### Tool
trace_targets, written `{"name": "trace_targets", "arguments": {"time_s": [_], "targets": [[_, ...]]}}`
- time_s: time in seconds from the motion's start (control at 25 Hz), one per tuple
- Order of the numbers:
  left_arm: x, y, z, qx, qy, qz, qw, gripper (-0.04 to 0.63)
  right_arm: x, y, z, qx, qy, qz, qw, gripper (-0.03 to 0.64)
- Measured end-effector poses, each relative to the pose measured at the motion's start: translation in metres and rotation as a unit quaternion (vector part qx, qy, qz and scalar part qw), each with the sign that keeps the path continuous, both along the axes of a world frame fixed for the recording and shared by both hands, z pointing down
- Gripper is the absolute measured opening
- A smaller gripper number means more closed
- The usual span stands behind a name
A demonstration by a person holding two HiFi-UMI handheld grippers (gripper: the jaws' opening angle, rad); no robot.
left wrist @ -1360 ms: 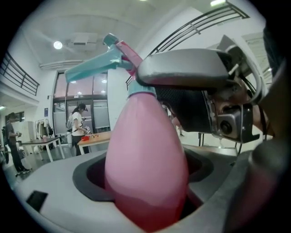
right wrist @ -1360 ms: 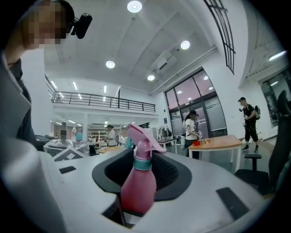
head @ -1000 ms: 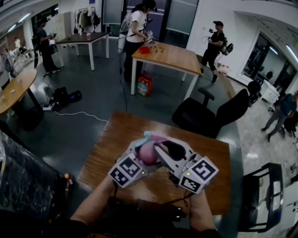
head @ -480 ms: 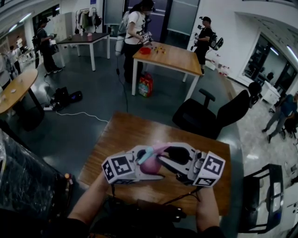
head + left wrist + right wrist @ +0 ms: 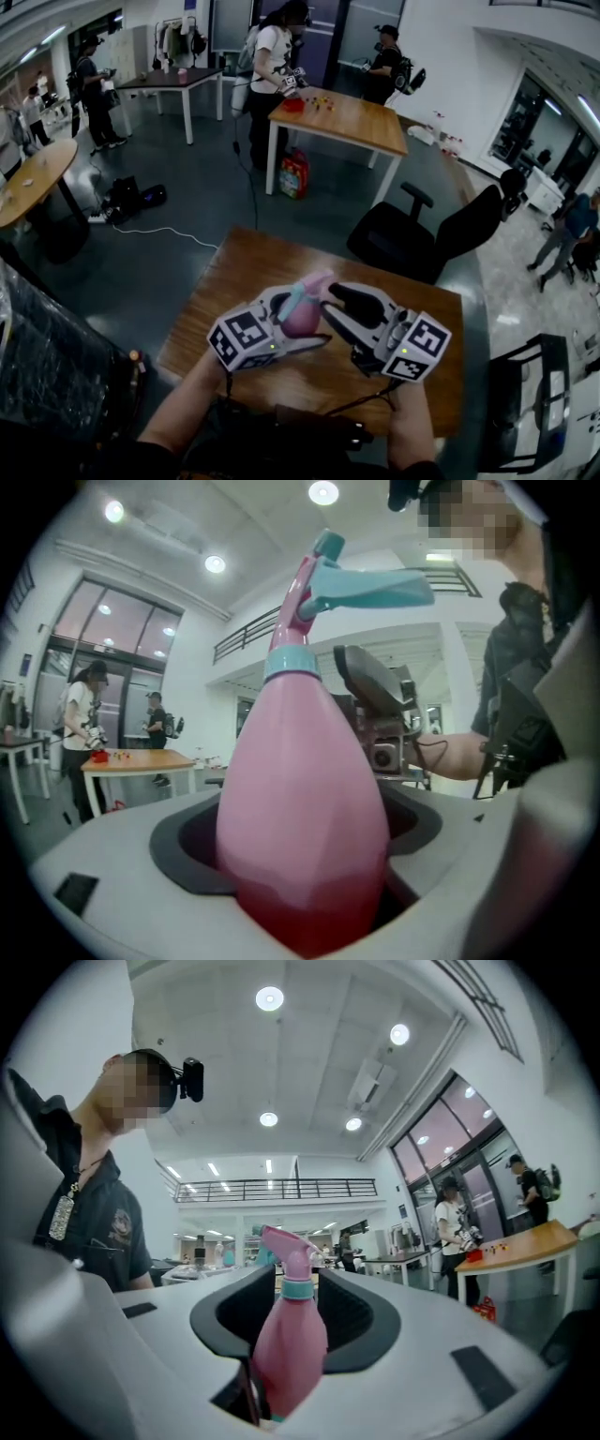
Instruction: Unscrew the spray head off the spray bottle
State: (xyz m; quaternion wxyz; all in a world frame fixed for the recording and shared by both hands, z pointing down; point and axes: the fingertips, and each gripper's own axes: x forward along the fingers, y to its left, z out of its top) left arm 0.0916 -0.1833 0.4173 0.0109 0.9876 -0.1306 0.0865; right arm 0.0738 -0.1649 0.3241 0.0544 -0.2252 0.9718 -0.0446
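A pink spray bottle (image 5: 302, 317) is held above the wooden table (image 5: 246, 272). My left gripper (image 5: 292, 326) is shut on its body. In the left gripper view the body (image 5: 300, 799) fills the jaws, and the pink and teal spray head (image 5: 349, 581) sits on the neck above. My right gripper (image 5: 332, 302) is at the bottle's right side, by the spray head (image 5: 316, 280). In the right gripper view the bottle (image 5: 286, 1349) stands upright between that gripper's (image 5: 295, 1309) jaws. Gaps show on both sides of the teal collar (image 5: 297, 1288), so it is open.
A black office chair (image 5: 405, 234) stands behind the table's far right corner. Further back a person (image 5: 274, 56) stands beside a second wooden table (image 5: 352, 117) with small items on it. Cables lie on the floor at the left (image 5: 141, 225).
Both grippers have rolled a little, so their marker cubes face differently. The bottle stays in the left gripper and its spray head now tips to the right. A person at the back walked leftward.
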Motion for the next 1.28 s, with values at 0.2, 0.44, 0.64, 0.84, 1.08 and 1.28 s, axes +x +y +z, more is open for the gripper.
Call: {"name": "trace_targets", "arguments": {"time_s": [0.2,0.44,0.64,0.84,1.08,1.28], "targets": [[-0.013,-0.037,0.007,0.014,-0.014,-0.132,0.991,0.44,0.002,-0.021,0.005,0.008,0.017,0.128,0.992,0.132],[-0.01,-0.043,0.012,0.015,-0.028,-0.171,0.9848,0.44,-0.014,-0.028,0.01,0.006,0.022,0.171,0.985,0.132],[-0.007,-0.042,0.014,0.017,-0.034,-0.175,0.9838,0.44,-0.016,-0.03,0.013,0.007,0.029,0.177,0.984,0.132],[-0.004,-0.037,0.014,0.02,-0.036,-0.154,0.9872,0.44,-0.015,-0.03,0.015,0.021,0.053,0.164,0.985,0.13],[-0.002,-0.022,0.008,0.028,-0.04,-0.089,0.9949,0.44,-0.014,-0.019,0.01,0.026,0.063,0.1,0.993,0.13],[0.0,-0.007,0.002,0.027,-0.037,-0.026,0.9986,0.44,-0.014,-0.008,0.005,0.035,0.06,0.037,0.997,0.13]]}}
